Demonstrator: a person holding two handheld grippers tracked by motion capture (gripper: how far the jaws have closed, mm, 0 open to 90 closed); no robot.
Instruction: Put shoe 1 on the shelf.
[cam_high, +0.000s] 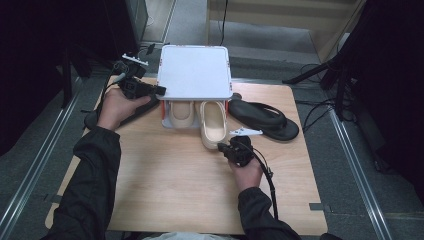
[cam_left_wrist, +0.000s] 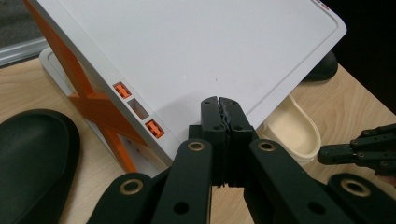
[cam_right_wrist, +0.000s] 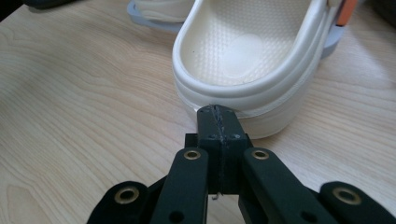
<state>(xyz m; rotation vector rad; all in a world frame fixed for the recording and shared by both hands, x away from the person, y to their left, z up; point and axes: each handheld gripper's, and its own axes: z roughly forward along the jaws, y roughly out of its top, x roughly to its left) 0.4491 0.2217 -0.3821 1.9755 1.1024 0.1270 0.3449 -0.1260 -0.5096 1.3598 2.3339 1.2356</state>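
A white shoe rack (cam_high: 195, 70) with orange sides stands at the back of the wooden table (cam_high: 170, 185). Two cream clogs sit under it; the right clog (cam_high: 213, 125) sticks out toward me, the left clog (cam_high: 181, 114) lies further in. My left gripper (cam_high: 161, 91) is shut, its tips at the rack's left front edge (cam_left_wrist: 187, 46), shown shut (cam_left_wrist: 221, 105) in the left gripper view. My right gripper (cam_high: 221, 148) is shut with nothing in it; in the right gripper view its tips (cam_right_wrist: 217, 112) meet the heel of the right clog (cam_right_wrist: 252, 56).
A black sandal (cam_high: 265, 119) lies right of the rack. Another black sandal (cam_left_wrist: 32, 158) lies left of it, under my left hand (cam_high: 117, 107). The table's near half is bare wood. Dark stands and cables surround the table on the floor.
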